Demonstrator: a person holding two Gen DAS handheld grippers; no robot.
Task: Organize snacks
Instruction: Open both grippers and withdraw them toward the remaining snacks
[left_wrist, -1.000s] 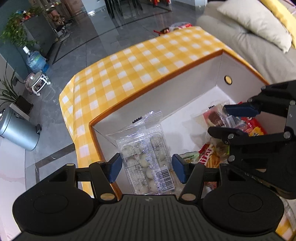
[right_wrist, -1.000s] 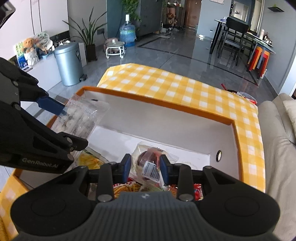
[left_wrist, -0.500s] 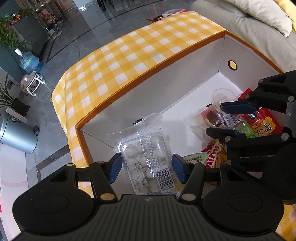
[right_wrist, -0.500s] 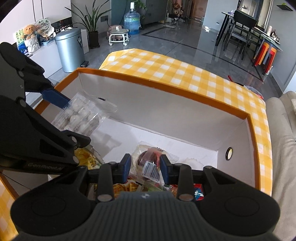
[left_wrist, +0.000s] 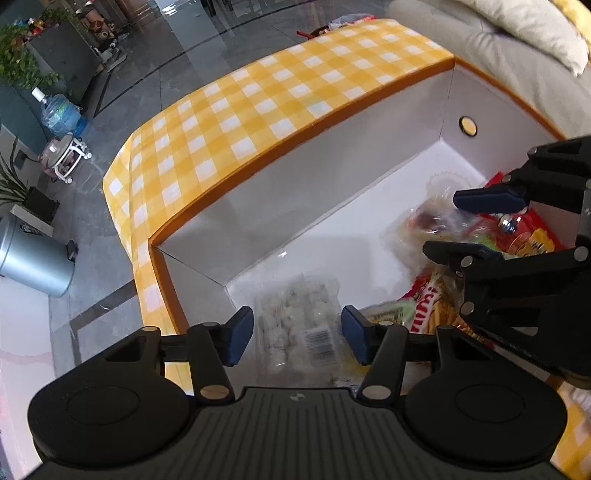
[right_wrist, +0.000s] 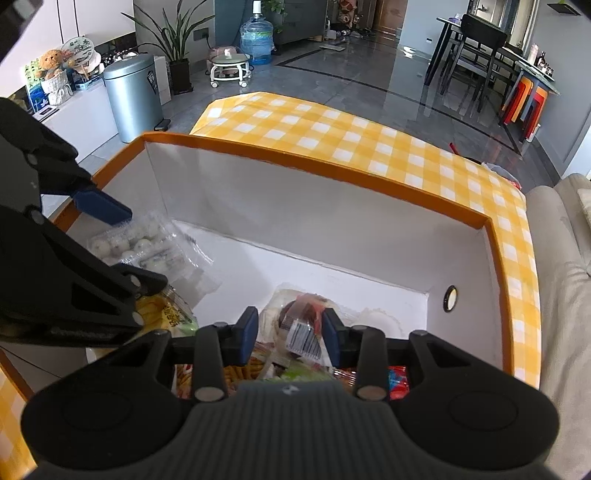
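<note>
A white box with an orange rim (left_wrist: 295, 173) (right_wrist: 332, 173) stands on a yellow checked cloth. My left gripper (left_wrist: 297, 334) is shut on a clear pack of white round sweets (left_wrist: 299, 325), low inside the box's left end; that pack also shows in the right wrist view (right_wrist: 140, 243). My right gripper (right_wrist: 290, 334) is shut on a clear bag with a brown cake (right_wrist: 301, 321), held low over the snack pile; the bag looks blurred in the left wrist view (left_wrist: 428, 225).
Several snack packs lie in the box: a red stick-biscuit pack (left_wrist: 432, 302), a red bag (left_wrist: 532, 229), a yellow-green pack (right_wrist: 166, 314). A sofa (left_wrist: 491, 62) is to the right. A grey bin (right_wrist: 135, 99) stands on the floor.
Both grippers have moved down into the box with their packs. The sweets pack now sits near the box floor.
</note>
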